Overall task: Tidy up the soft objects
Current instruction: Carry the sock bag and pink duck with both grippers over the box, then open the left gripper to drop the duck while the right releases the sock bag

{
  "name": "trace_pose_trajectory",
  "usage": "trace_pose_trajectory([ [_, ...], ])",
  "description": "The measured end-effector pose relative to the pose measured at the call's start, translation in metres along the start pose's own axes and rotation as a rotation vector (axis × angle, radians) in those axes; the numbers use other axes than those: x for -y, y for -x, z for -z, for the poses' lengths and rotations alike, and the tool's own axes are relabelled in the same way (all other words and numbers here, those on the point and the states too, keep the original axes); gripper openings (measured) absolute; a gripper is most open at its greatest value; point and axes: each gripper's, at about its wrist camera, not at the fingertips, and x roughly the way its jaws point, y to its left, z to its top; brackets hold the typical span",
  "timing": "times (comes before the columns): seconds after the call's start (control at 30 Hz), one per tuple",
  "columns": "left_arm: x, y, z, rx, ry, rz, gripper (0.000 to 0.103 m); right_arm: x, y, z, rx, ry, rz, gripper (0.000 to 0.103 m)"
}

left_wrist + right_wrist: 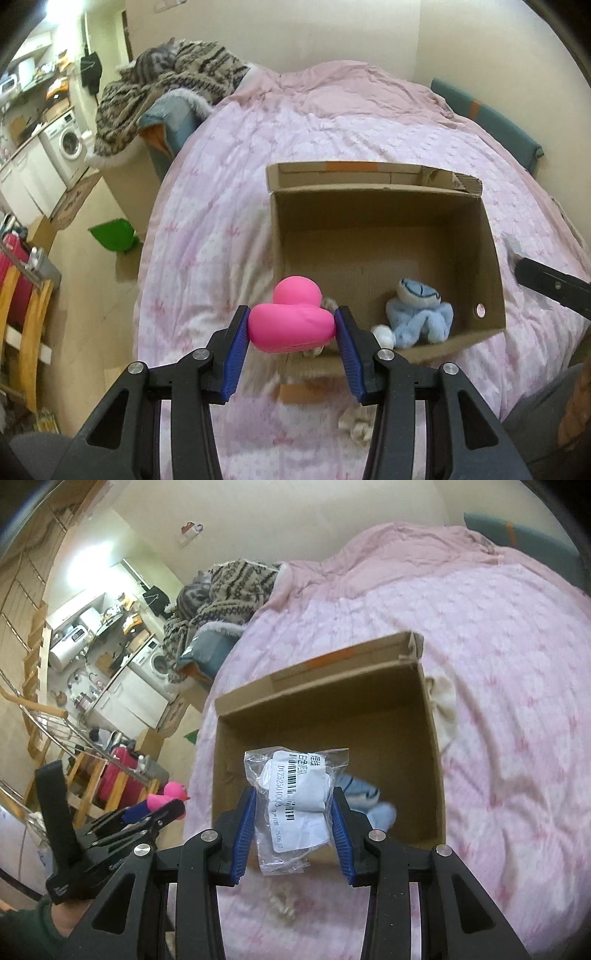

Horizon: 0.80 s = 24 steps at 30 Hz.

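Left gripper (291,325): angled down over the bed, clamped on pink toy (291,321) beside cardboard box (495,280).
Right gripper (293,814): angled down above box, pinching plastic packet (295,797).

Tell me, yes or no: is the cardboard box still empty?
No: a blue plush toy already lies in the near right corner of the open cardboard box on the bed.

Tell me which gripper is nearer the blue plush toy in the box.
Right. The right gripper hangs over the blue plush toy; the left gripper is beside the cardboard box's near-left corner.
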Motion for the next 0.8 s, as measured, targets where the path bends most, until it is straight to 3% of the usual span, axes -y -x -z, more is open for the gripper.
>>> trace_pose_trajectory([
  [0.27,0.016,-0.033,-0.014,0.010,-0.029,0.000,0.042,0.016,-0.034,-0.008,-0.003,0.009,0.042,0.041],
  [0.5,0.021,-0.062,-0.005,0.020,-0.044,-0.011,0.042,0.032,-0.059,0.005,-0.057,-0.019,0.086,0.041],
  [0.8,0.024,-0.081,0.001,0.003,-0.042,0.050,0.042,0.040,-0.083,0.016,-0.136,-0.014,0.151,0.041],
])
